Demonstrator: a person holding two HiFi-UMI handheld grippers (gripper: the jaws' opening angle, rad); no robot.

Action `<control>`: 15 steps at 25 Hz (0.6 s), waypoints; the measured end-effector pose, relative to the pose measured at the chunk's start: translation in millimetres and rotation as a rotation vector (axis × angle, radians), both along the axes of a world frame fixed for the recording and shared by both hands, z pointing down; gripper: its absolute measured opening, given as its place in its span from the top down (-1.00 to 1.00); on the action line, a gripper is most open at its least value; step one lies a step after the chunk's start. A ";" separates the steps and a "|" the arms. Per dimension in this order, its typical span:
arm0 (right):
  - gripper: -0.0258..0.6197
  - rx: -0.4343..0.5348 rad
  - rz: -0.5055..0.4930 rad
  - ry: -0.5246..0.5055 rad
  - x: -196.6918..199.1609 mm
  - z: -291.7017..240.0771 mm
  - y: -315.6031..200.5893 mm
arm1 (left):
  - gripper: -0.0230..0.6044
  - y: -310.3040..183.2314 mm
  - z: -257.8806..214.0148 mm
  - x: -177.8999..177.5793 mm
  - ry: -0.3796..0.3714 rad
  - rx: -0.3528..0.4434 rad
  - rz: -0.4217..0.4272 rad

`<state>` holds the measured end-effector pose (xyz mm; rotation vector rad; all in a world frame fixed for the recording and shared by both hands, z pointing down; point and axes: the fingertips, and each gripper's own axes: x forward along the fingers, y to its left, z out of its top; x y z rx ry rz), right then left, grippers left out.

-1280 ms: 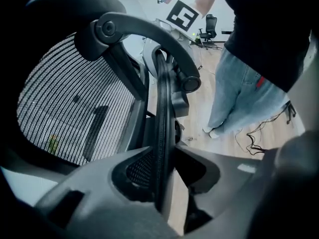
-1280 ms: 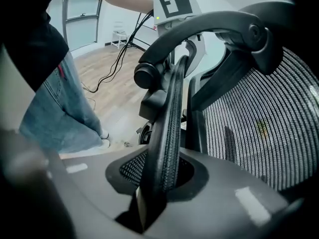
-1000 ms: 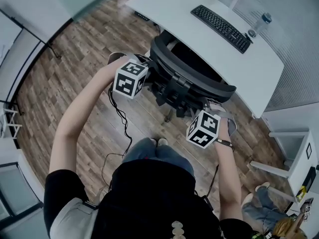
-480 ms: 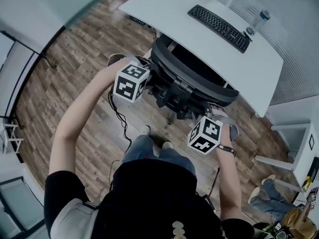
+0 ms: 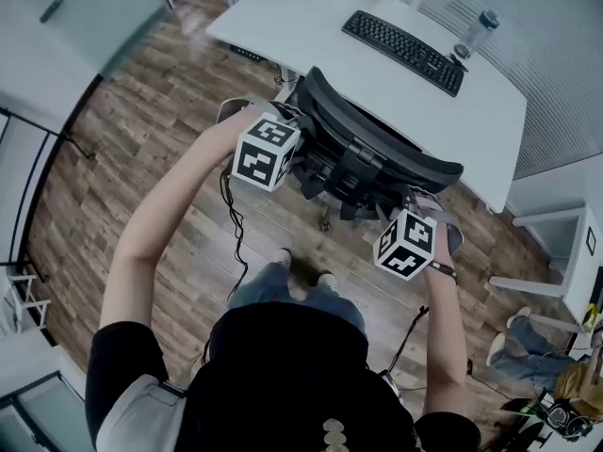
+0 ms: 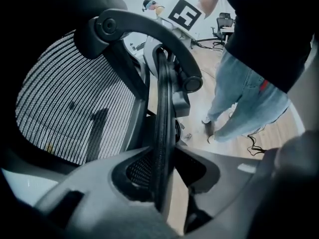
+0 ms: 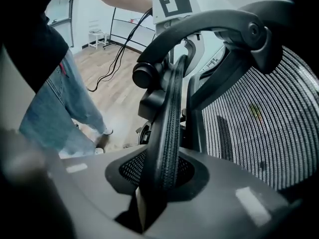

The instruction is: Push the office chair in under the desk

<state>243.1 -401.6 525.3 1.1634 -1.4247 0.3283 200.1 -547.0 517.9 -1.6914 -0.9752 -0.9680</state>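
left gripper (image 6: pixel 160 183) and right gripper (image 7: pixel 158 185) each clamped on backrest rim (image 6: pixel 162 108) of office chair (image 5: pixel 377 153), which is close against white desk (image 5: pixel 311 22). risk: uneven push swivels chair, backrest strikes desk edge; thin rim could slip.

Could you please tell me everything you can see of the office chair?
The office chair is black, with a see-through mesh backrest in a curved plastic frame and a jointed support bracket behind it. It stands upright on the wood floor, backrest close to the white desk edge, rear side toward the person; its seat is hidden. The left gripper and right gripper each clamp the backrest's rim, at opposite sides.
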 end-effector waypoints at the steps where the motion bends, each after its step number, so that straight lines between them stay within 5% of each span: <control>1: 0.59 -0.001 0.003 0.000 6.1 0.1 -1.7 | 0.51 -1.8 0.3 6.5 0.003 0.001 0.005; 7: 0.60 0.001 0.031 -0.006 35.9 -0.5 -14.0 | 0.50 -15.2 0.6 42.2 0.000 0.008 0.030; 15: 0.59 0.001 0.045 -0.006 36.3 1.0 -15.3 | 0.51 -16.3 1.5 42.0 -0.016 -0.007 0.058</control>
